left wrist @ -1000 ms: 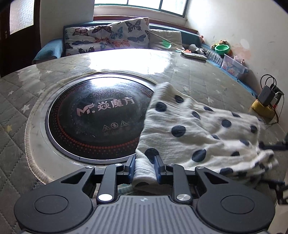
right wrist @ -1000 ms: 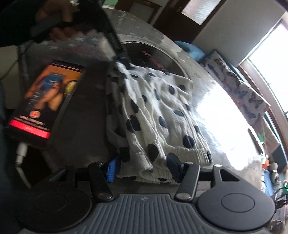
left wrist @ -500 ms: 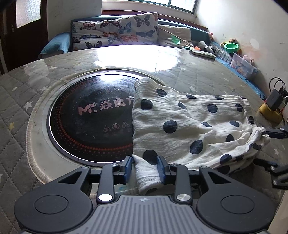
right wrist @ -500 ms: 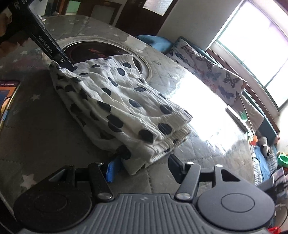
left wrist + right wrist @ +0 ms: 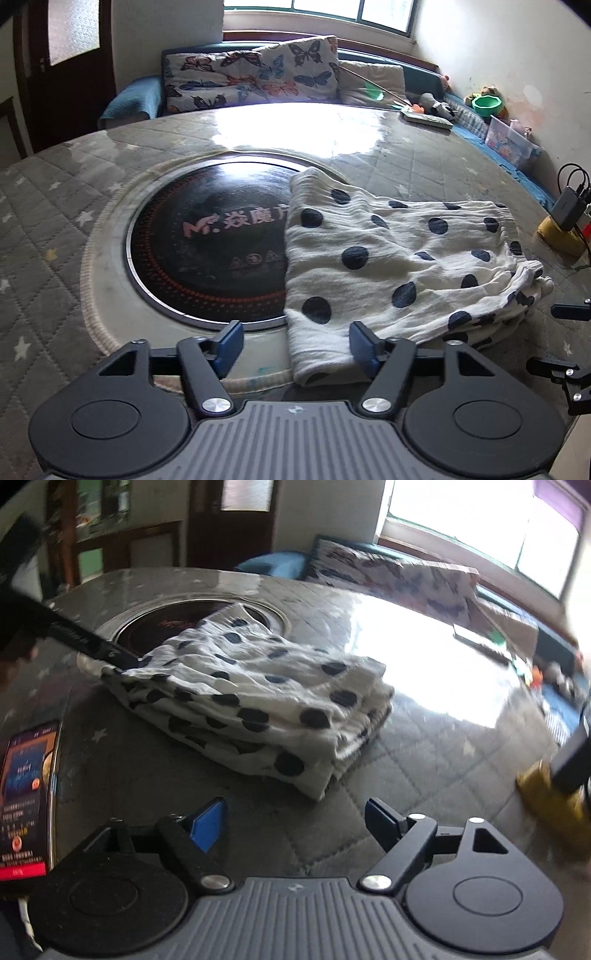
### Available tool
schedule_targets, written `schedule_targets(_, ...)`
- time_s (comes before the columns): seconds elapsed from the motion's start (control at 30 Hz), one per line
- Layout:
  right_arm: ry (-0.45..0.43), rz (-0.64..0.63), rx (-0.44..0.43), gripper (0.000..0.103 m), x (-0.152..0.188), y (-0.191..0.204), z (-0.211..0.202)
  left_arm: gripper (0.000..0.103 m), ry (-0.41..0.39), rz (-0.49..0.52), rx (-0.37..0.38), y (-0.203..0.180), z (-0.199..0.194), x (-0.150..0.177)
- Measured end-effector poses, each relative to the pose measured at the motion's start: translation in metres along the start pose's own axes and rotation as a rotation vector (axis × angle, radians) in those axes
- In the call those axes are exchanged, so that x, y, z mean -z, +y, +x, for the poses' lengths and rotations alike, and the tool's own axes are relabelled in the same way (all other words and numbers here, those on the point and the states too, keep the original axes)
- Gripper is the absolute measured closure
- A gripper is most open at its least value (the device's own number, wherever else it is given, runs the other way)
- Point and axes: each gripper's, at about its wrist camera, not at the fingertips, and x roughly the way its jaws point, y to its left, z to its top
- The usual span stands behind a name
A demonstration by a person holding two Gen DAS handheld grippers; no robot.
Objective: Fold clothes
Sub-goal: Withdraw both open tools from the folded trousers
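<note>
Phone (image 5: 27, 797) glowing at the desk's near left edge in the right wrist view, a yellow block with a black charger (image 5: 563, 227) out on the far right, butterfly cushions (image 5: 255, 77) lining the sofa beyond. Nothing stands between either gripper and the cloth. Folded on the quilted desk (image 5: 55, 206) lies the white polka-dot garment (image 5: 388, 258), several layers stacked, its left part lapping over the round black induction cooktop (image 5: 207, 243), its hem edges bunched and ragged on the right. Left gripper (image 5: 297, 345) angles down at the near corner, jaws just spreading wide; the folded corner sits between the blue pads (image 5: 364, 345), touching only the right one, released. Right gripper (image 5: 295, 821) is blurred, tilted down, jaws just parting too, clear of the garment's corner, nothing between its fingers (image 5: 208, 821) but the quilted cover.
</note>
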Motion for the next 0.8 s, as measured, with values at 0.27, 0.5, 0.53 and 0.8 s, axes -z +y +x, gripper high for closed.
schedule_targets(0.27,0.008,0.108,-0.004,0.011,0.004,-0.003,0.008,0.009,-0.033,-0.005,-0.065,0.01,-0.017,0.011)
schedule_targets(0.5,0.018,0.146,-0.008,0.006,0.007,0.0,0.016,0.0,-0.043,-0.021,-0.104,0.018,-0.027,0.023)
schedule_targets(0.53,0.018,0.154,-0.008,0.005,0.007,0.0,0.017,0.0,-0.041,-0.022,-0.113,0.019,-0.027,0.024)
schedule_targets(0.8,0.017,0.162,0.001,0.0,0.008,0.006,0.021,0.0,-0.01,-0.047,-0.145,0.031,-0.022,0.034)
